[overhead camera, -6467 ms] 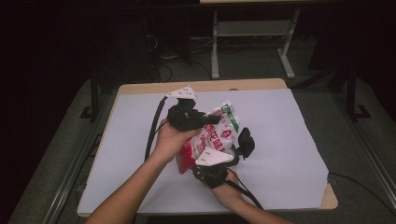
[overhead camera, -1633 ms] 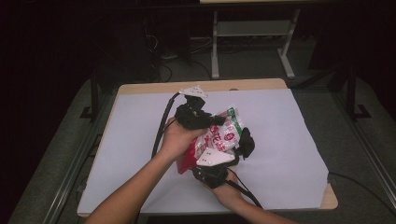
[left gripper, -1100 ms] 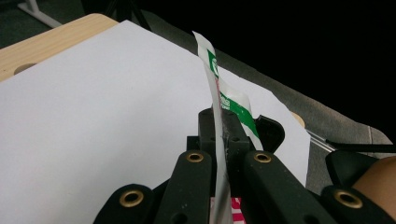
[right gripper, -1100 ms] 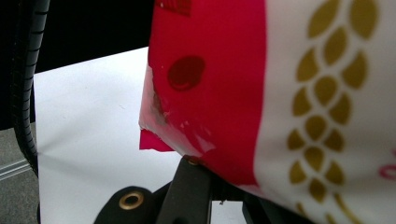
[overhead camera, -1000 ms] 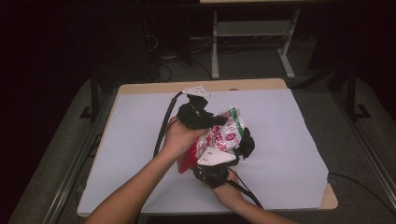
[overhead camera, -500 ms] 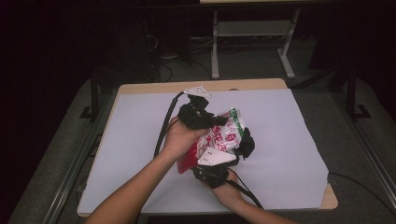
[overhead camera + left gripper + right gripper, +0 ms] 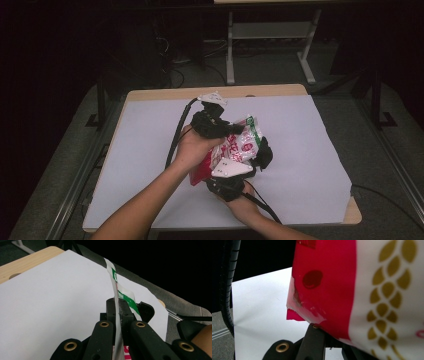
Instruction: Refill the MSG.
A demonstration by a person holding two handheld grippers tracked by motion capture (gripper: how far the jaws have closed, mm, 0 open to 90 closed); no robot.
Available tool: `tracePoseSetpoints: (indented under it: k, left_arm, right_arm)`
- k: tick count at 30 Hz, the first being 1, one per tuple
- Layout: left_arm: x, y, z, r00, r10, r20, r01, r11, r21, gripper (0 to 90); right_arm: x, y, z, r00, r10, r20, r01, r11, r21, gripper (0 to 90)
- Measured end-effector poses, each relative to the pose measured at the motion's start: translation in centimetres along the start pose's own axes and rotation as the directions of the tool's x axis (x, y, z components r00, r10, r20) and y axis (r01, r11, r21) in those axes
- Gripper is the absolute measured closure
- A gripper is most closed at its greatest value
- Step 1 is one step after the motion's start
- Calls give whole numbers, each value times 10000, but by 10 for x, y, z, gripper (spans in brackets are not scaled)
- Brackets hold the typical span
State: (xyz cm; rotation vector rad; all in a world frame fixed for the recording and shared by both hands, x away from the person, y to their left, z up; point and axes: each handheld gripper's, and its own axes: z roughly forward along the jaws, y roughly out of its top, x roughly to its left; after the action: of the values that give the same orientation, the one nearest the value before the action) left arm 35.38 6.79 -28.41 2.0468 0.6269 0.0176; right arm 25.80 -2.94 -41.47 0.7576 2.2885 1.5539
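A snack bag [image 7: 241,146], red and white with a green top strip, is held up over the white-covered table [image 7: 305,145] between both grippers. My left gripper [image 7: 236,129] comes from the upper left and is shut on the bag's top seal. In the left gripper view the thin white-and-green edge [image 7: 115,282] runs straight between the closed jaws of that gripper [image 7: 119,307]. My right gripper [image 7: 256,156] is under and to the right of the bag. Its jaws [image 7: 325,338] clamp the red lower part of the bag [image 7: 329,285], which hides the fingertips.
A black cable [image 7: 175,135] trails from the left gripper across the sheet, and another cable [image 7: 262,207] leaves the right one toward the front edge. Bare wood [image 7: 165,94] shows along the table's far edge. A metal desk frame [image 7: 270,35] stands behind on the floor.
Since several seconds ago the left gripper has shifted a little to the right with the bag's top, and the bag looks more bunched. Over the last second nothing has moved.
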Motion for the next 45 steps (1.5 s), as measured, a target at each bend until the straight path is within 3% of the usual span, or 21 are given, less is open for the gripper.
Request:
tracePoseSetpoints:
  k: [45]
  left_arm:
    - [-1, 0, 2, 9999, -82, -67, 82, 9999, 94, 900]
  right_arm:
    - [1, 0, 0, 9999, 35, -109, -36, 10000, -82, 900]
